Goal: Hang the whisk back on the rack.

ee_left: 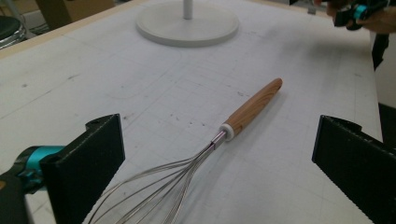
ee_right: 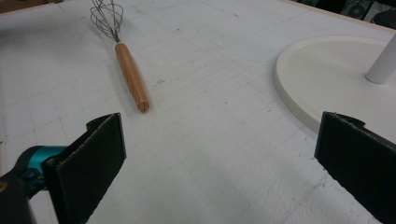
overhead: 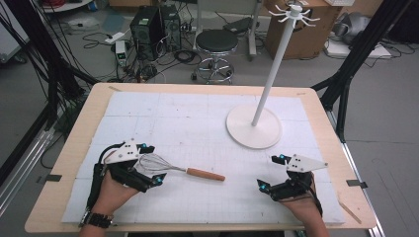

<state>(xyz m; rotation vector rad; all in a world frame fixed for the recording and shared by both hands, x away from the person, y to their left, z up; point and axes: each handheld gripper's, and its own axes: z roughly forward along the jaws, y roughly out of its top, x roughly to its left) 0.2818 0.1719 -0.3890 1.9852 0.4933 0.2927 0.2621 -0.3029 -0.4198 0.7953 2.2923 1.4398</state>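
Nothing looks done yet: the wooden-handled whisk (overhead: 175, 169) lies flat on the near-left table, wires between the left gripper's (overhead: 147, 166) wide jaws, ungrasped; the right gripper (overhead: 271, 172), also wide, holds nothing near the hook stand (overhead: 254, 127).

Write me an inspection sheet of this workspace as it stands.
Surface: white gridded mat on a wooden table, faintly scuffed.
Job's things: whisk lying flat, wooden handle toward the right; white hook stand upright.
Clutter: nothing seen on the mat.
Grippers: left gripper open, jaws either side of the whisk's wires; right gripper open, holding nothing.
Cables: black cable trails from the left gripper.
Surroundings: stool, computer towers, cardboard box, floor wiring.
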